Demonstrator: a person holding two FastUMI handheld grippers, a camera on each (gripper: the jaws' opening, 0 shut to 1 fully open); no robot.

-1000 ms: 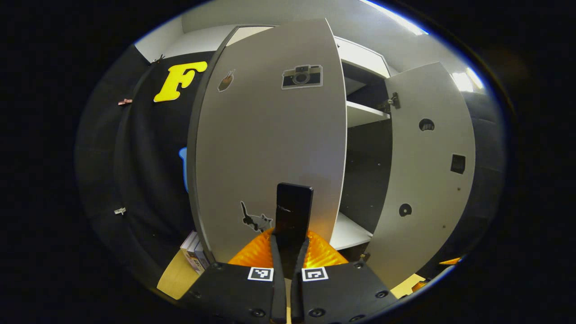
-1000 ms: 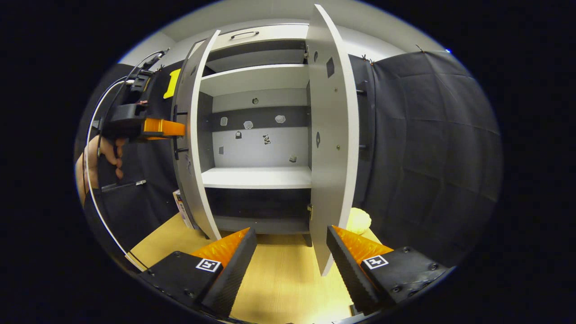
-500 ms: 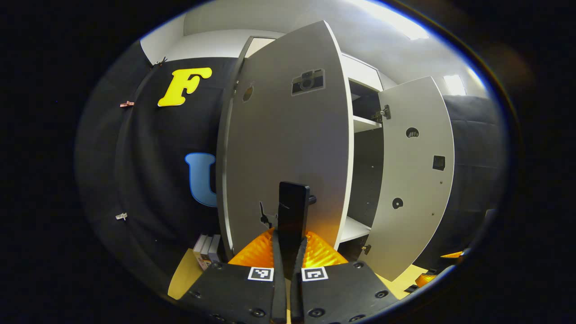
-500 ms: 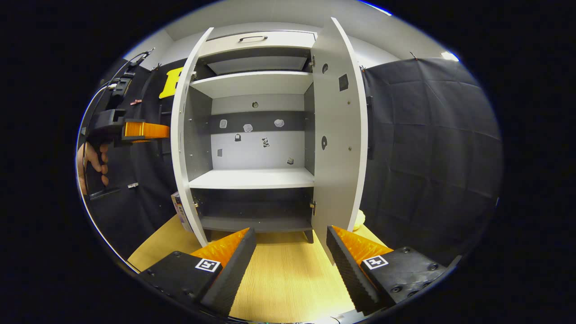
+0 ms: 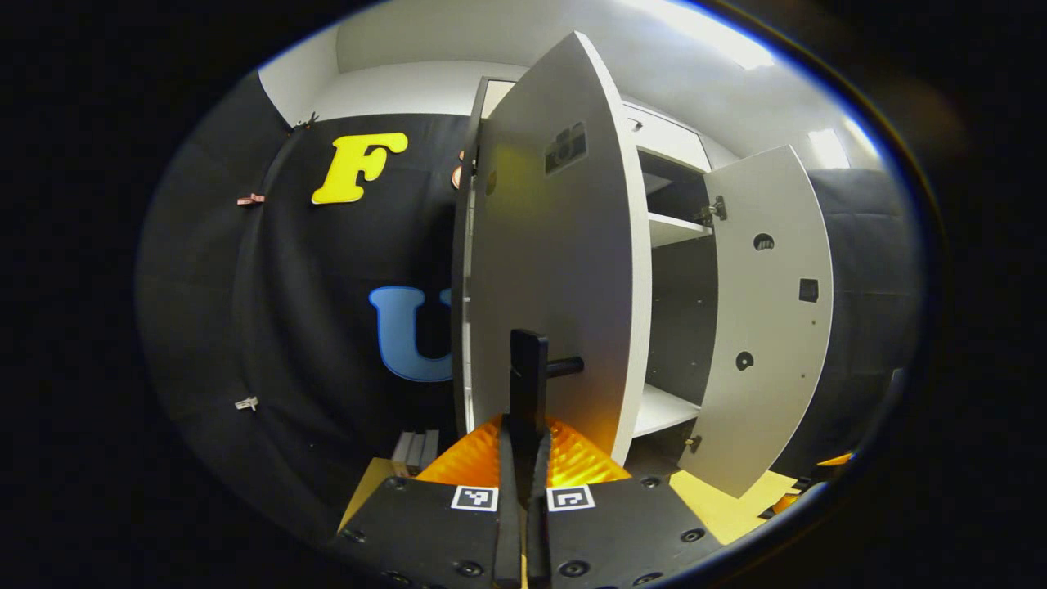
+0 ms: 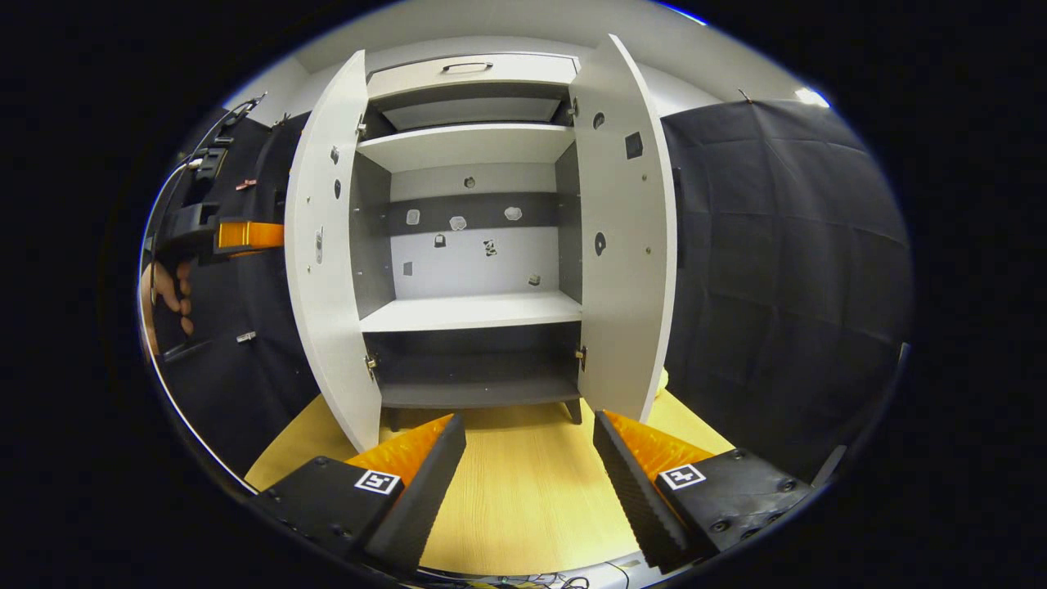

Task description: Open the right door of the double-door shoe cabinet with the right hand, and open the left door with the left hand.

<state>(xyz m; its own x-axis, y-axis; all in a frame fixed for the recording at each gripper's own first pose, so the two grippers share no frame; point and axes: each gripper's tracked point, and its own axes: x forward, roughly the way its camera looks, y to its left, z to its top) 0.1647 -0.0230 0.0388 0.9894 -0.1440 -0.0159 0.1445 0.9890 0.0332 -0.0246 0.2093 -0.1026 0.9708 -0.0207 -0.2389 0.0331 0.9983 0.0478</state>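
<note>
Jaws of the left gripper [image 5: 523, 442] are clenched on the handle [image 5: 529, 368] of the left door [image 5: 556, 278], as the left gripper view records. The door stands swung far out from the shoe cabinet [image 5: 671, 237], seen nearly edge-on. Beyond it the right door [image 5: 769, 311] hangs open, with shelves visible between the two. The booth wall lies just behind the left door.

Right gripper view: jaws of the right gripper [image 6: 532, 466] are released, spread wide and holding nothing, hovering over the bench [image 6: 523, 507] well apart from the cabinet. Both doors stand open and the interior shelf [image 6: 474, 311] is exposed. The left gripper appears at the far left, beside the outer face of the left door, with the hand [image 6: 164, 290] that holds it.

Risk, as a judgement: the left door appears near the limit of its swing. Further pulling could strain the hinges or press the door into the booth wall behind it. A release while the handle is under load could let the door rebound.

Change noted: compared with one second ago, the left door has swung markedly further open. Its outer face, then broadly presented to the left gripper view, is now steeply foreshortened. In the right gripper view its inner face is now visible. The right gripper remains released, and the right door looks a little wider open.
</note>
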